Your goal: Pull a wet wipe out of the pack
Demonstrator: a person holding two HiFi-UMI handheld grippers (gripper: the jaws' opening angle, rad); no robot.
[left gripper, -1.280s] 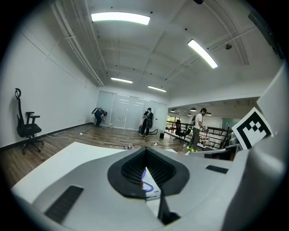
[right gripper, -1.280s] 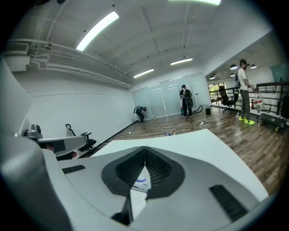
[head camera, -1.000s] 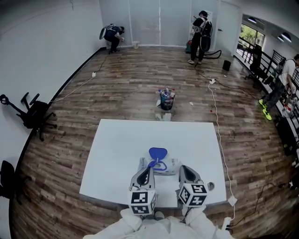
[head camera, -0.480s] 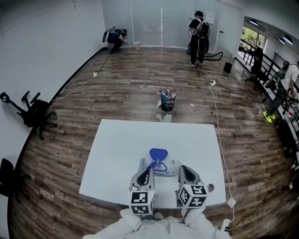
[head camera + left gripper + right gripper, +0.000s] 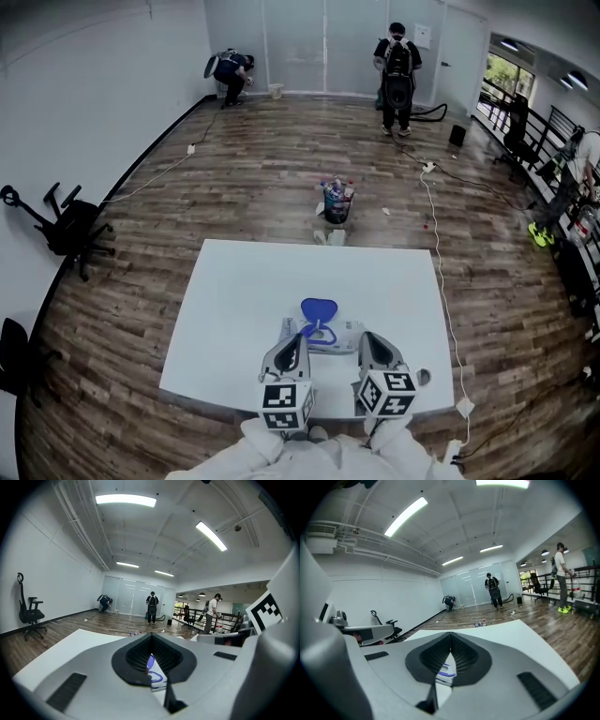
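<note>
A wet wipe pack (image 5: 325,334) lies on the white table (image 5: 244,300) near its front edge, with its blue lid (image 5: 318,308) flipped up toward the far side. My left gripper (image 5: 298,340) hovers at the pack's left near corner, jaws together and empty. My right gripper (image 5: 367,340) sits just right of the pack, also shut on nothing. In the left gripper view the pack (image 5: 155,671) shows through the gap below the closed tips of the left gripper (image 5: 151,635). The right gripper view shows the pack (image 5: 444,672) the same way under the right gripper (image 5: 451,633).
A small bucket of bottles (image 5: 335,201) stands on the wood floor beyond the table. An office chair (image 5: 66,230) is at the left wall. A cable (image 5: 439,253) runs along the table's right side. People (image 5: 397,62) are at the far wall. A small round object (image 5: 423,375) lies at the table's right front.
Both grippers and the pack have stayed where they were. Only the standing person at the far wall has shifted a little.
</note>
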